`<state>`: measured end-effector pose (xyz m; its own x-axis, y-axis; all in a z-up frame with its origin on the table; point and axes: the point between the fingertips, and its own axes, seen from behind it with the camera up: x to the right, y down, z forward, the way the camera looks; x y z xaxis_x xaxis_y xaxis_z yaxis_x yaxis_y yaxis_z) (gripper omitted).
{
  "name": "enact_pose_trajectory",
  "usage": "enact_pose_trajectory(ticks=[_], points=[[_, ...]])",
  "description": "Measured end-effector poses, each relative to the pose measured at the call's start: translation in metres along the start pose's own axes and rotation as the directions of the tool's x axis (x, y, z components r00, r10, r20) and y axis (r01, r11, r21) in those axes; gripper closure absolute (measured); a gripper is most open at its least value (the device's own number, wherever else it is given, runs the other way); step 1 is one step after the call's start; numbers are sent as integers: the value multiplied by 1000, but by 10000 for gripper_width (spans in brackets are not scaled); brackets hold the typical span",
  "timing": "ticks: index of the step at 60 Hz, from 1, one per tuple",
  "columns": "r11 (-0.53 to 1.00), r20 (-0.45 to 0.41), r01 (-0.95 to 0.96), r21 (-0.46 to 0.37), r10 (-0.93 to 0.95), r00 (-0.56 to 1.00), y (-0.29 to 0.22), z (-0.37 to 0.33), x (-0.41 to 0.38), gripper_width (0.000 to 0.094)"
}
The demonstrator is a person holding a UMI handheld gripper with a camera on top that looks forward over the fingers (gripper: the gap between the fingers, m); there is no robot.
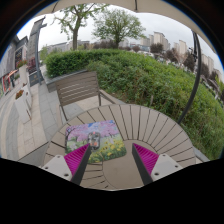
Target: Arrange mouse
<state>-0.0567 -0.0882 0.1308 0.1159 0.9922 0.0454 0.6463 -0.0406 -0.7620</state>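
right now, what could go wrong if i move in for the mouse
The hand-held gripper hangs open above the slatted round table, and no mouse is clearly visible, so you may be aiming blind. The left finger overlaps the flowery mat and could drag it. A fingertip might also catch in a gap between the slats.

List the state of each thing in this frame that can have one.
Gripper: open, holding nothing.
Mouse pad: lying flat on the table, ahead of the left finger.
Table: slatted wood, round, upright.
Chair: upright, unoccupied, beyond the table.
Mouse: not visible.
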Motion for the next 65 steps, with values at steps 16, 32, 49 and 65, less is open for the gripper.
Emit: enact_pose_trajectory(ticks=[16,32,49,65], points=[[992,-25,109,-64,-111,993,6,-130,51,88],[989,66,134,-64,-130,989,33,-225,119,87],[980,172,181,-86,-164,971,76,-263,168,85],[989,191,137,-49,-125,974,68,-270,187,76]])
